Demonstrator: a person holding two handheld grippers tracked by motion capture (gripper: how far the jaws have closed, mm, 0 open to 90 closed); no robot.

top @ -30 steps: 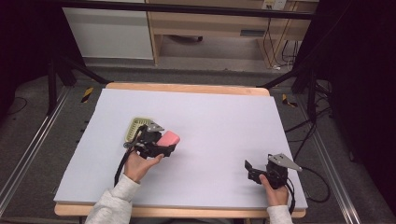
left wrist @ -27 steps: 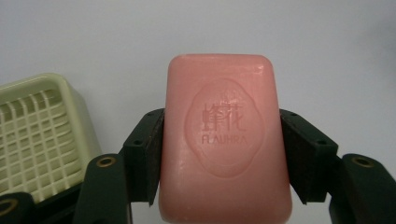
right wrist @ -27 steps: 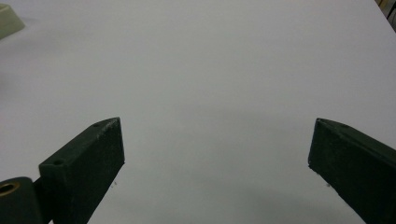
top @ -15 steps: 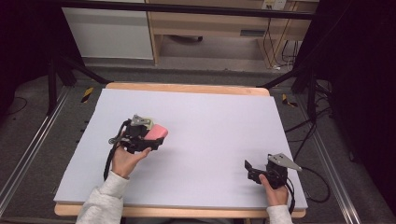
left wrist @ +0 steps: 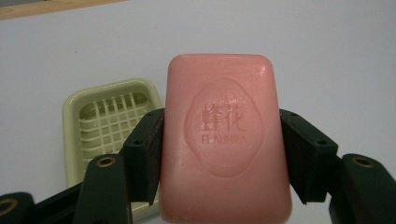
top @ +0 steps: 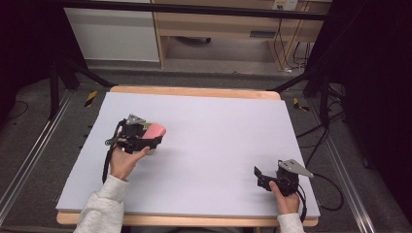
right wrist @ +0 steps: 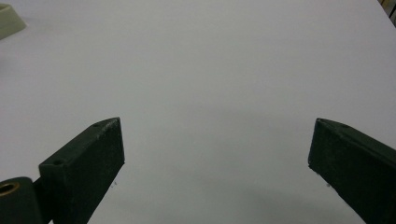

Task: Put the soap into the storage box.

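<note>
Waxy, smooth pink soap bar (left wrist: 224,140) with embossed lettering, faintly glossy. Pale green plastic soap dish (left wrist: 109,123), slotted grid floor, slight sheen. Matt black plastic left claw (left wrist: 224,163). Matt white counter (top: 218,141) sheet; bare wood edge.

We count one pink soap bar (left wrist: 225,140), stamped with a logo, and one pale green soap dish (left wrist: 109,122) with a slotted grid floor. We see two tongs: the left tongs (top: 154,139) and the right tongs (top: 257,174). Two hands come in, a left hand (top: 124,161) and a right hand (top: 284,201). All sit on one white-topped worktop (top: 218,131).
</note>
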